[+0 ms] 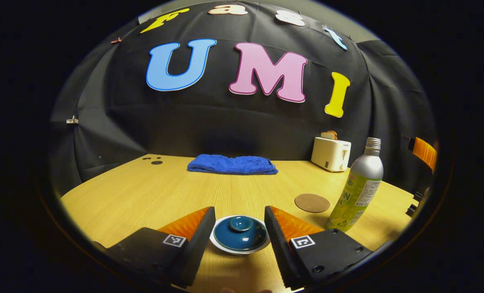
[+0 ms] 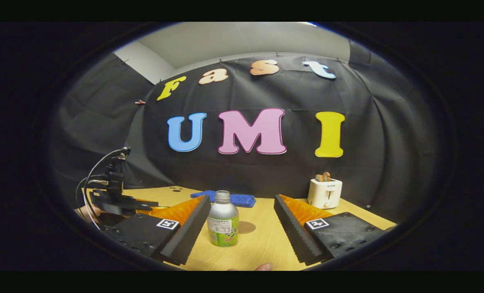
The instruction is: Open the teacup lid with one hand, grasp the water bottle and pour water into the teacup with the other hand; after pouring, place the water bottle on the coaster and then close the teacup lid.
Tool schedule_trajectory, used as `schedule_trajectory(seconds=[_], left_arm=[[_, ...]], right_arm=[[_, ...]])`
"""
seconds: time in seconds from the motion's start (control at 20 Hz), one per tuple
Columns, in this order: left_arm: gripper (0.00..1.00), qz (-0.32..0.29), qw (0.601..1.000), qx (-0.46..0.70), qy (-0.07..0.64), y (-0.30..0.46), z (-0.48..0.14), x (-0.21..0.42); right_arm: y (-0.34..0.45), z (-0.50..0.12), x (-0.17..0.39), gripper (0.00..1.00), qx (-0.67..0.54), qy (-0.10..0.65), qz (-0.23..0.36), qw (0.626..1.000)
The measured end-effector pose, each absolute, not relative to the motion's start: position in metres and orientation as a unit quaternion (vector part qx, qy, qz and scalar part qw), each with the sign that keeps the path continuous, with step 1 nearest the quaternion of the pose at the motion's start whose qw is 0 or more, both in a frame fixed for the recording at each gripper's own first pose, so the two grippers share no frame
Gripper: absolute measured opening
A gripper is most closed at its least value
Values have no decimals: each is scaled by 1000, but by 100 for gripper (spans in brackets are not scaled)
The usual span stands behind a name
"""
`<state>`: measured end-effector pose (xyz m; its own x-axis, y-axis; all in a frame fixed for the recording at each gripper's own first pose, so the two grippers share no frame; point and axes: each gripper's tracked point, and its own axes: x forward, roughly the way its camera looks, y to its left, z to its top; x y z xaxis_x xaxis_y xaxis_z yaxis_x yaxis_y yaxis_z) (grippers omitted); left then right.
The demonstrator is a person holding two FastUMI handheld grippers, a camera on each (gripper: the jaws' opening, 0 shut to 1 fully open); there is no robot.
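Both jaws stand apart: left gripper frames the lidded teacup, right gripper frames the water bottle. Nothing is done yet.

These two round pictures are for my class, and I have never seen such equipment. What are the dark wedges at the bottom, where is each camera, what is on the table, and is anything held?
A person holds a two-finger tool in each hand, each carrying a forward-looking camera. The wedges are its fingers. In the left gripper view, the left tool is open around a lidded teacup. In the right gripper view, the right tool is open around a water bottle. On the wooden table also lie a round coaster, a blue towel and a toaster. Nothing is held.
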<state>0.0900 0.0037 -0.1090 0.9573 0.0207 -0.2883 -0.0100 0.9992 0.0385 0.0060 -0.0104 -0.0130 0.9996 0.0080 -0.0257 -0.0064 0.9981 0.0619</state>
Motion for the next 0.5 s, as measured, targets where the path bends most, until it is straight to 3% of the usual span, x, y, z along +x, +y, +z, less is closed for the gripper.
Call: schedule_trajectory(seconds=[0.25, 0.5], left_arm=[[70, 10, 989, 23, 146, 2, -110, 97], [37, 12, 989, 24, 146, 3, -111, 97]], right_arm=[[-6, -16, 7, 97, 35, 18, 12, 999], [-8, -15, 7, 96, 37, 15, 12, 999]])
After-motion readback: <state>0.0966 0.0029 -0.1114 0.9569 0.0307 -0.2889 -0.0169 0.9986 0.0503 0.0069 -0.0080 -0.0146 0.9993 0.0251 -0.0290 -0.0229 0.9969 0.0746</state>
